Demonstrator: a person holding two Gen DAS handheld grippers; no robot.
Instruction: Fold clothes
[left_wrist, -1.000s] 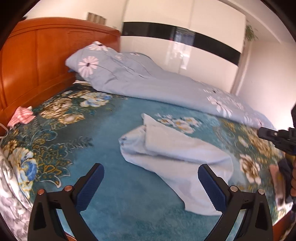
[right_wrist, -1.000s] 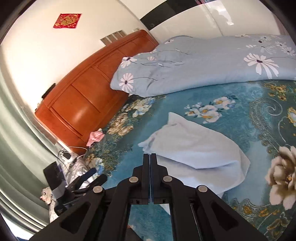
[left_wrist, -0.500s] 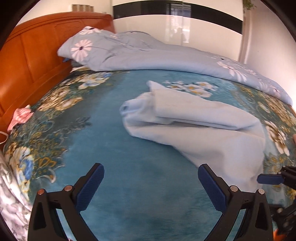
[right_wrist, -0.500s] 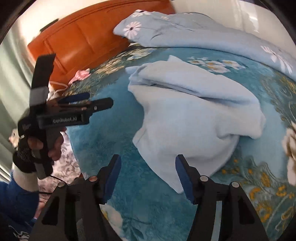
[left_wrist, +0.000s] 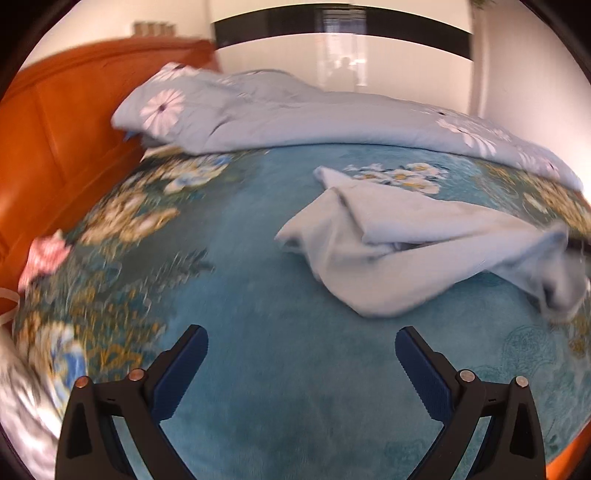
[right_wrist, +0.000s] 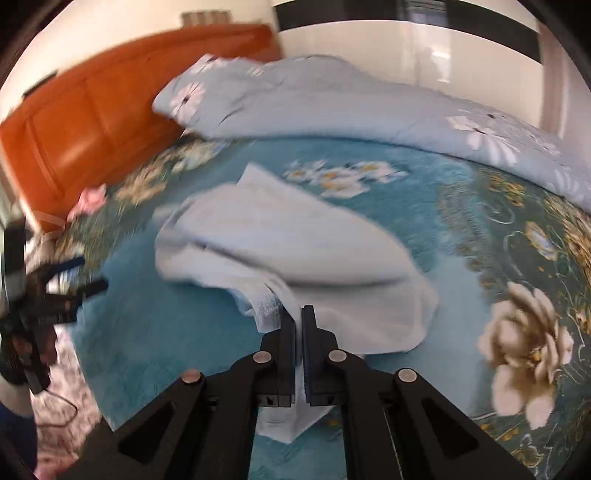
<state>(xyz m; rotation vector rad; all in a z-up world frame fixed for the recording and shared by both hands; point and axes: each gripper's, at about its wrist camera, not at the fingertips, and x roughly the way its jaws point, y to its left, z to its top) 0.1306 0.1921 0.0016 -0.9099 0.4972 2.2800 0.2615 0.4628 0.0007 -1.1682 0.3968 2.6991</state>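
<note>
A pale blue garment (left_wrist: 399, 229) lies crumpled on the teal floral bedspread (left_wrist: 258, 288), right of centre in the left wrist view. My left gripper (left_wrist: 301, 354) is open and empty, above the bedspread, short of the garment. My right gripper (right_wrist: 299, 325) is shut on the near edge of the garment (right_wrist: 295, 243) and lifts that edge off the bed. In the left wrist view the garment's right end is raised and blurred; the right gripper there is barely visible.
A blue-grey duvet with white daisies (left_wrist: 314, 114) is heaped along the far side. The orange wooden headboard (left_wrist: 55, 122) stands at left. A small pink cloth (left_wrist: 46, 251) lies near the headboard. The left gripper shows at the left edge of the right wrist view (right_wrist: 55, 291).
My right gripper was open over the garment's near edge and has shut on it, lifting it. My left gripper has drifted left, so the garment sits further right.
</note>
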